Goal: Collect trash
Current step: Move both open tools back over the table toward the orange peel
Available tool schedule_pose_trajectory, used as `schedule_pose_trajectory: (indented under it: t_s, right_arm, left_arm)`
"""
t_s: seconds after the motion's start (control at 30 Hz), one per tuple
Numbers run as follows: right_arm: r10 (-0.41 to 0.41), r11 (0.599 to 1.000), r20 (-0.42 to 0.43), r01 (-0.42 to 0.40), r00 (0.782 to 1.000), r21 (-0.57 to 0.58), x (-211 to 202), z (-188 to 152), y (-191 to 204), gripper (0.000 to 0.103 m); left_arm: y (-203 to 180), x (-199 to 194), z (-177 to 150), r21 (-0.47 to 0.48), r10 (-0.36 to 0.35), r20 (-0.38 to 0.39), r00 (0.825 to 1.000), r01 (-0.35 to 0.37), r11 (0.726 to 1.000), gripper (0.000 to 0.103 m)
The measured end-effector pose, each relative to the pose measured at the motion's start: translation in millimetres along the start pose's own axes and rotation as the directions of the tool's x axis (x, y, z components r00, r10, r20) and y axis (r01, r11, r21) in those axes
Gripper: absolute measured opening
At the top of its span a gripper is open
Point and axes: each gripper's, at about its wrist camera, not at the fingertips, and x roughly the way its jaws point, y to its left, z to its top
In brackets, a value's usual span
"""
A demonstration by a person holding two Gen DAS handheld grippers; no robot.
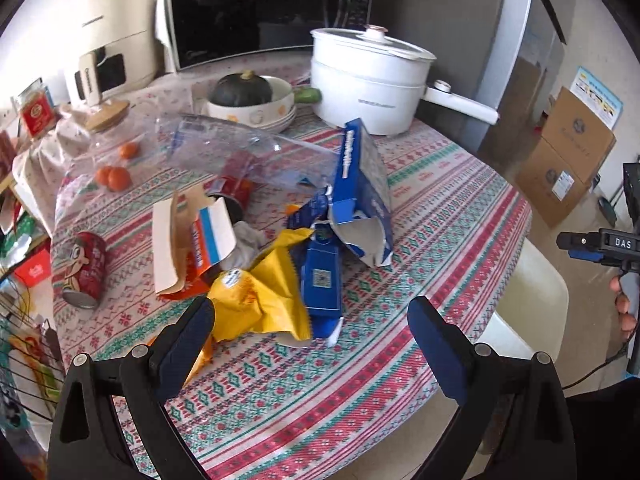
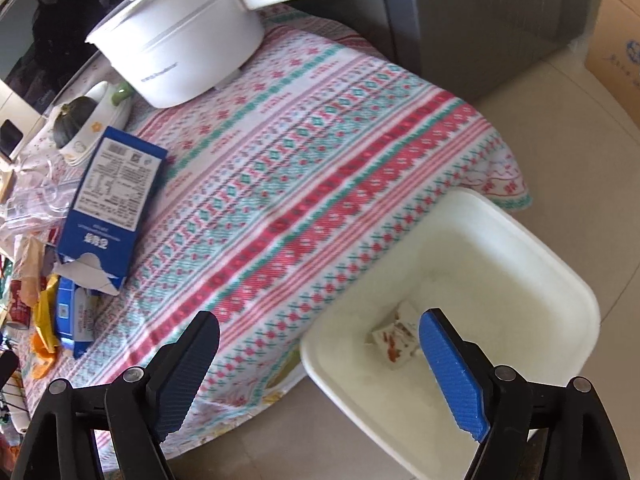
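Trash lies piled on the patterned tablecloth: a yellow wrapper, a flat blue packet, a torn blue carton, an orange-and-white box, a red can and clear plastic. My left gripper is open and empty, just in front of the yellow wrapper. My right gripper is open and empty over the table edge and a white bin on the floor. A crumpled white-and-red wrapper lies in the bin. The blue carton also shows in the right wrist view.
A white electric pot stands at the back of the table, with a bowl holding a dark squash, a microwave and oranges nearby. Cardboard boxes stand on the floor at right.
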Motion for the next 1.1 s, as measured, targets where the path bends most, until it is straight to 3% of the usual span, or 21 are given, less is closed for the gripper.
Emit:
schedule_pose_trajectory:
  t_s: [0.33,0.5,0.63,0.9,1.0,1.1]
  right_arm:
    - [0.067,0.995,-0.002,-0.067,0.998,-0.076,14,-4,71,0.089]
    - [0.090,0.992,-0.010,-0.090,0.996,-0.085,22,-6,93,0.089]
    - [0.092,0.989,-0.013,-0.093,0.996,-0.111,28,-9,110,0.089]
    - [0.091,0.982,-0.062,-0.100,0.994,-0.159,51,-20,138,0.090]
    - [0.086,0.979,-0.070,-0.097,0.994,-0.180,55,-25,145,0.090]
    - [0.084,0.973,-0.069,-0.097,0.994,-0.208,58,-28,153,0.090]
  left_arm:
    - [60,8,-12,-0.144,0.057,-0.064,0.996,-0.066,0.987,0.098]
    - [80,20,-25,-0.161,0.086,-0.102,0.991,-0.102,0.982,0.098]
    - [87,37,-35,-0.120,0.129,-0.141,0.982,-0.147,0.982,0.097]
    - [77,76,-55,0.120,0.255,-0.222,0.941,-0.233,0.965,0.082]
    - [83,78,-54,0.089,0.223,-0.219,0.950,-0.208,0.974,0.080]
    - [95,81,-51,0.000,0.171,-0.233,0.957,-0.176,0.984,0.072]
